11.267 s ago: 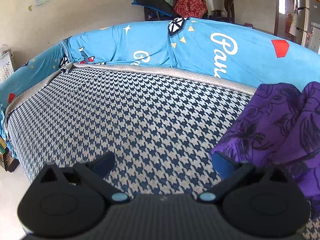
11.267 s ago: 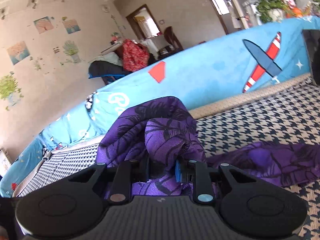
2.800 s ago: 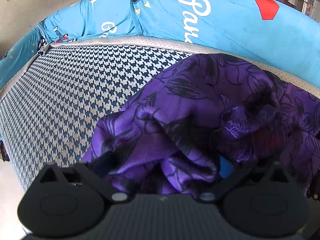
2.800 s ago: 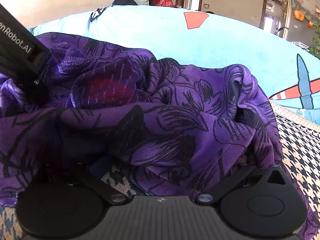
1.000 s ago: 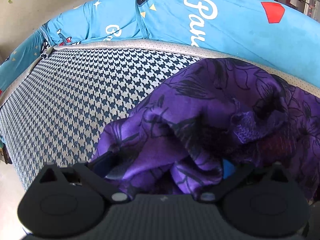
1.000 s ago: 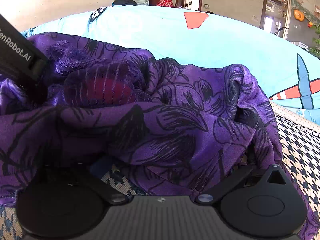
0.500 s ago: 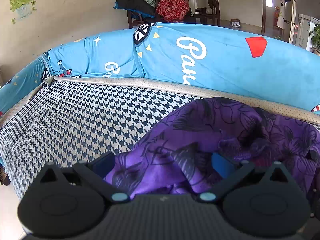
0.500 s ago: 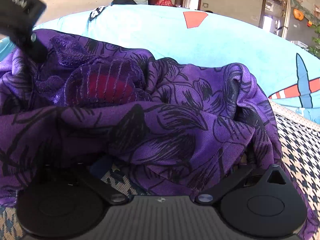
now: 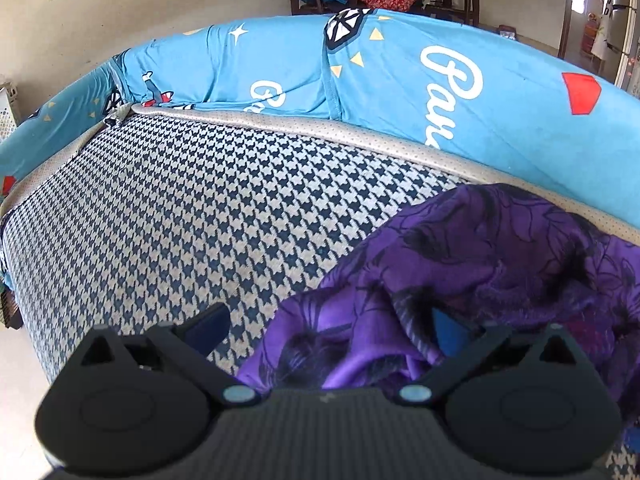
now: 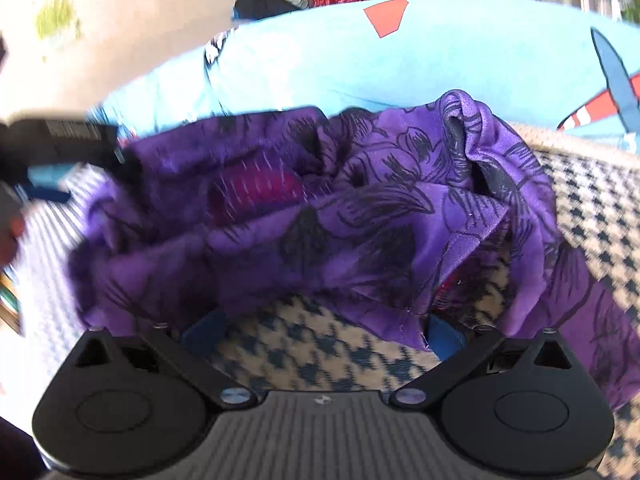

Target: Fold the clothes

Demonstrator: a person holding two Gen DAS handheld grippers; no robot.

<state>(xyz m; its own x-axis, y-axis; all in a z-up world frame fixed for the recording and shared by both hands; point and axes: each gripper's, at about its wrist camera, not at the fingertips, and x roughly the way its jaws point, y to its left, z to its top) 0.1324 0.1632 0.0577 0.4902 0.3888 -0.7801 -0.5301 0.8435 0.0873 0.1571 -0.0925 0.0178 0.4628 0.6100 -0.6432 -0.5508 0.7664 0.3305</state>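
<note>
A: Where does the purple garment (image 9: 500,264) lie?

B: Bunched in a heap on the houndstooth mattress (image 9: 168,216), toward its right side, near the blue printed bolster (image 9: 400,80) along the far edge. No fold shows; it is all ridges and hollows.

A: And the fingers?

B: The left gripper (image 9: 328,324) has its fingers spread wide. Cloth lies between them and over the right one, yet they pinch nothing. The right gripper (image 10: 324,332) is likewise wide open at the near hem, with bare mattress showing between its fingers and a corner of cloth touching the right one. In the right wrist view the other tool appears at the far left, blurred.

A: What could go wrong from here?

B: I judge the likeliest fault is a bad pinch. The layers overlap, so closing either pair here may catch several thicknesses, or a mid-panel ridge rather than a true edge. Lifting then drags the whole heap instead of spreading it. The fabric looks thin and slippery, so a shallow grip might slide off.
</note>
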